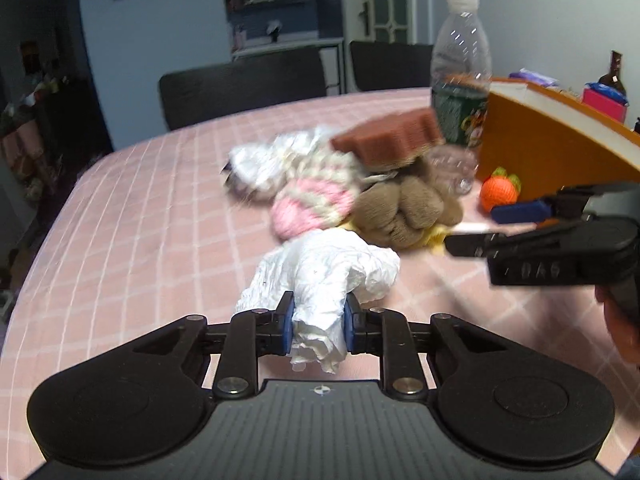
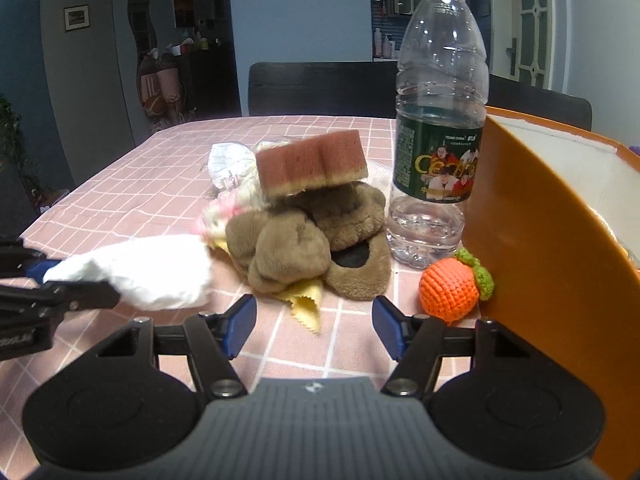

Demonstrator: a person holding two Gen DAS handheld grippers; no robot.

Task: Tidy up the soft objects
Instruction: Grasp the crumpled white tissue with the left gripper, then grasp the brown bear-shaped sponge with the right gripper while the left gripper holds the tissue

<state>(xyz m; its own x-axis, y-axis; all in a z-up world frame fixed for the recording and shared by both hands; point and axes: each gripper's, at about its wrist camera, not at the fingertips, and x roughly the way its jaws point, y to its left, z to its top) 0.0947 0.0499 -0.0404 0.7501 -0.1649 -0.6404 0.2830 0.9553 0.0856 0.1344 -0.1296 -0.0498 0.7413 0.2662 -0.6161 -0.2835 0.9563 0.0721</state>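
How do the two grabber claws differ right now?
The left gripper is shut on the crumpled white paper, while the right gripper is open and holds nothing. The left one carries its load above the table; the right faces the brown plush toy. Both have blue fingertip pads.

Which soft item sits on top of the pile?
The brown sponge. It rests atop the brown plush slippers; the crumpled white tissue is apart, clamped in the left tool.

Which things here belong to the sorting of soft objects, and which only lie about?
Belong: white crumpled cloth in left gripper, brown plush slippers, sponge, pink knitted item, crochet orange, orange box.
Lying about: water bottle, chairs.
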